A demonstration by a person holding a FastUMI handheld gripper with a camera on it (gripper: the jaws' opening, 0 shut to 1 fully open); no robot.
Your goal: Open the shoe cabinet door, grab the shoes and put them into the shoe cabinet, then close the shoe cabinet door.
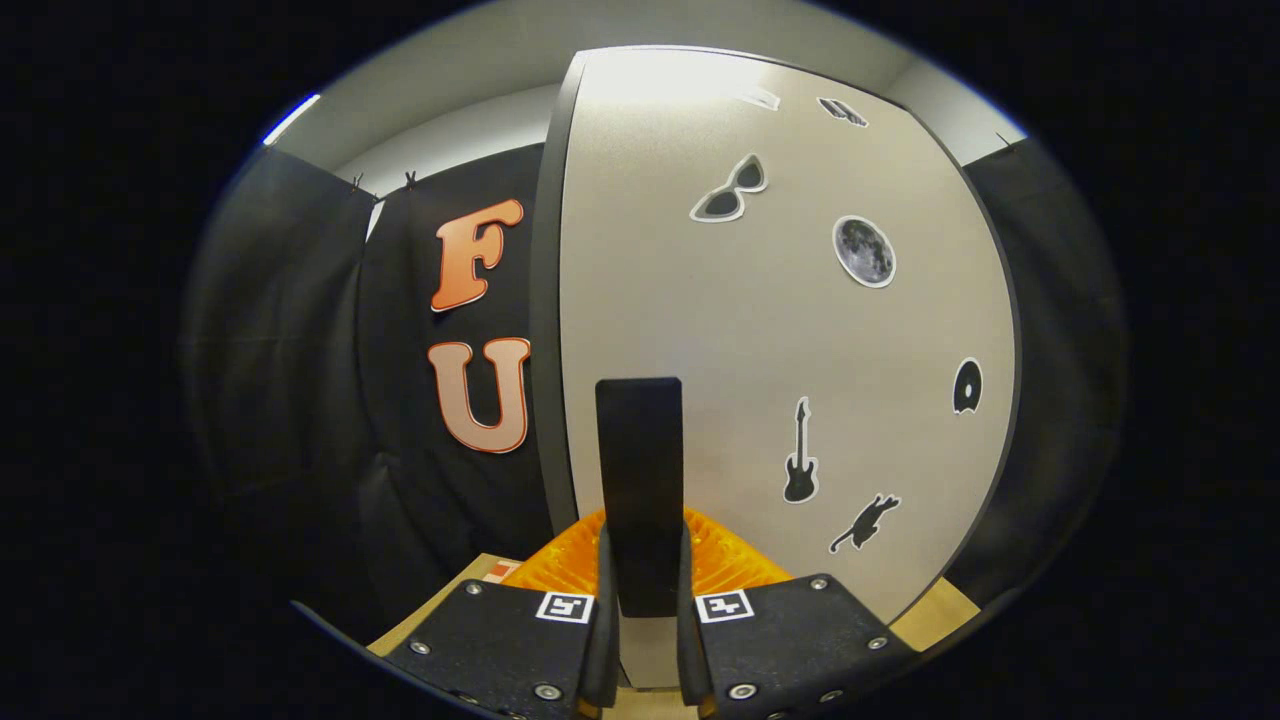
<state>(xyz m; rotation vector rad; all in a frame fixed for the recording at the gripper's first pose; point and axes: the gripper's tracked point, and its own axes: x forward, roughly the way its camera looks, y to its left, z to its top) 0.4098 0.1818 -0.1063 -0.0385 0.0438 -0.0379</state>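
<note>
The hand-held gripper [640, 650] points straight ahead at the pale grey, flat shoe cabinet door [780, 330], which takes up the centre and right of the frame. Its two fingers rise from the bottom centre, closed in on either side of a tall, black, rectangular door handle [640, 480]. Both fingers appear to press against the handle's lower part, leaving only the handle's width between them. The handle stands upright on the door, near its dark left edge.

The door carries several small stickers: a pair of sunglasses [730, 190] at the upper centre, a round grey moon [864, 251] to the upper right, a black guitar [800, 455] and a small black animal shape [865, 522] at the lower right.

A ribbed orange piece [560, 560] shows just behind the fingers, low in the frame. A tan surface [940, 610] shows at the lower right.
</note>
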